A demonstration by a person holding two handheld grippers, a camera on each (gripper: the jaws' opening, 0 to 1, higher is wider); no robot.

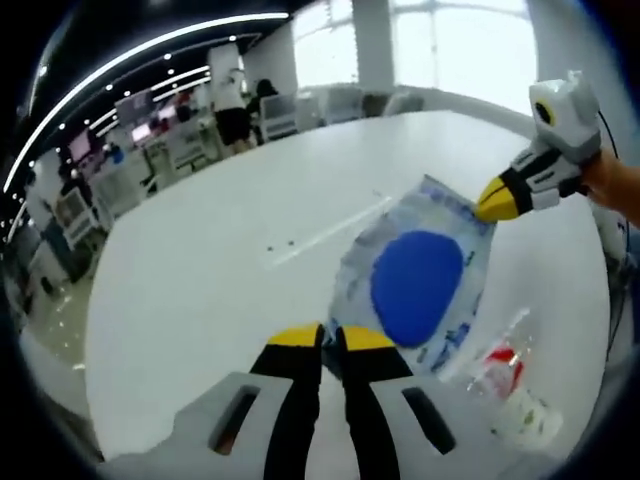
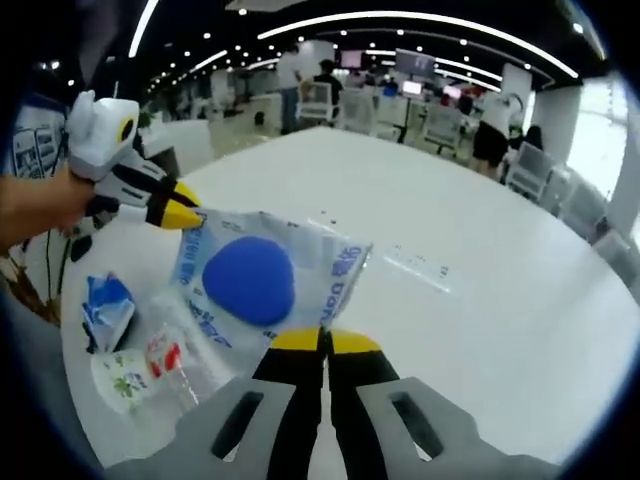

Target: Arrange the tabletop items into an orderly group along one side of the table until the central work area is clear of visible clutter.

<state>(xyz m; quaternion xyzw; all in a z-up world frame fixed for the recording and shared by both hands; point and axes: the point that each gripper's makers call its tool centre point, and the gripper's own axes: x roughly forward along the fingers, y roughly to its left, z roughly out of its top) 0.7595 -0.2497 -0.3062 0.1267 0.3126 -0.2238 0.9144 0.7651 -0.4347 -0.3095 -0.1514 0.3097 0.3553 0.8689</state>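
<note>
Left tongs point(image 1: 332, 338), right tongs point(image 2: 324, 343) gripping packet point(image 1: 415, 285).

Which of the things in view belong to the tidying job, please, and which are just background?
Job: clear bag with blue disc, held by left gripper and right gripper; plastic bottle; small blue packet; white table.

Background: office desks; people standing.

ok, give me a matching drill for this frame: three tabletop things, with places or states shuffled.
Things:
1. clear plastic bag with a blue round pad
2. clear plastic bottle with a red label
3. small blue and white packet

States:
A. lies near the table edge, beyond the bottle
B. pinched by left gripper and right gripper
C. lies on its side beside the bag

Pairs: 1-B, 2-C, 3-A
</note>
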